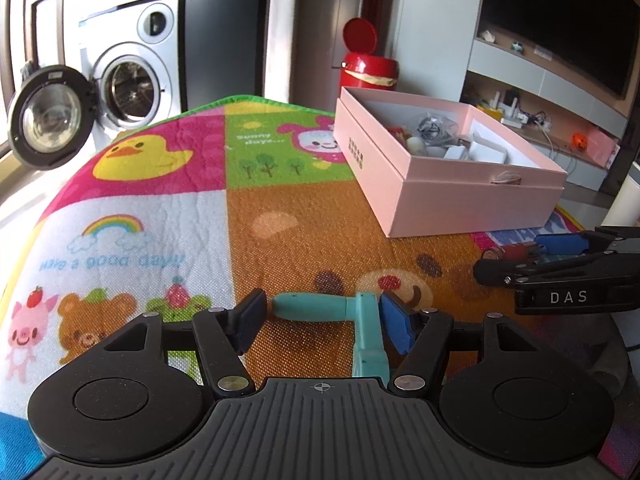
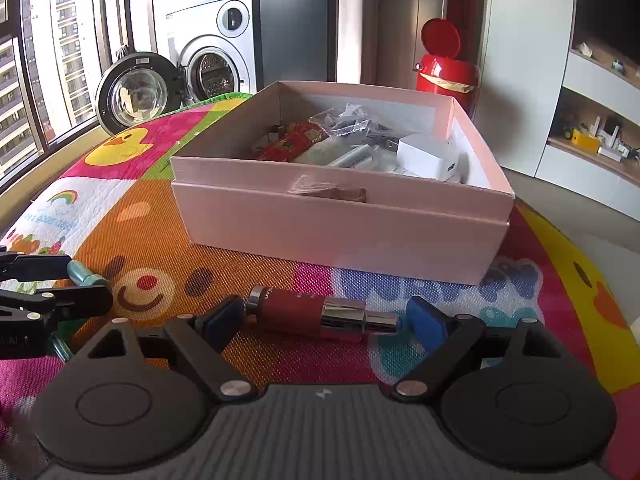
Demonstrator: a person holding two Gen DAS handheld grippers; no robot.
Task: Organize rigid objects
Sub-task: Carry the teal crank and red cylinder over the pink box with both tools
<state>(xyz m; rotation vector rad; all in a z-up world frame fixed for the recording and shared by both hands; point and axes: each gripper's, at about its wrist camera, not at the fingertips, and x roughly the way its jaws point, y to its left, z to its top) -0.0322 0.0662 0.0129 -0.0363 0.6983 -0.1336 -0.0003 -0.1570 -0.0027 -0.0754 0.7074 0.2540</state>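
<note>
Grippers both spread wide, we grip nothing. Our left gripper straddles the teal L-shaped tool lying on the play mat, pads clear of it. Our right gripper brackets the red-and-chrome cylinder at the near side of the pink box.

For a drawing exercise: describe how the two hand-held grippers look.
Both hand-held grippers, left and right, are matte black: ribbed body, two round discs, angled link arms with silver rivets, blue pads. The right one's side reads "DAS" in white.
</note>
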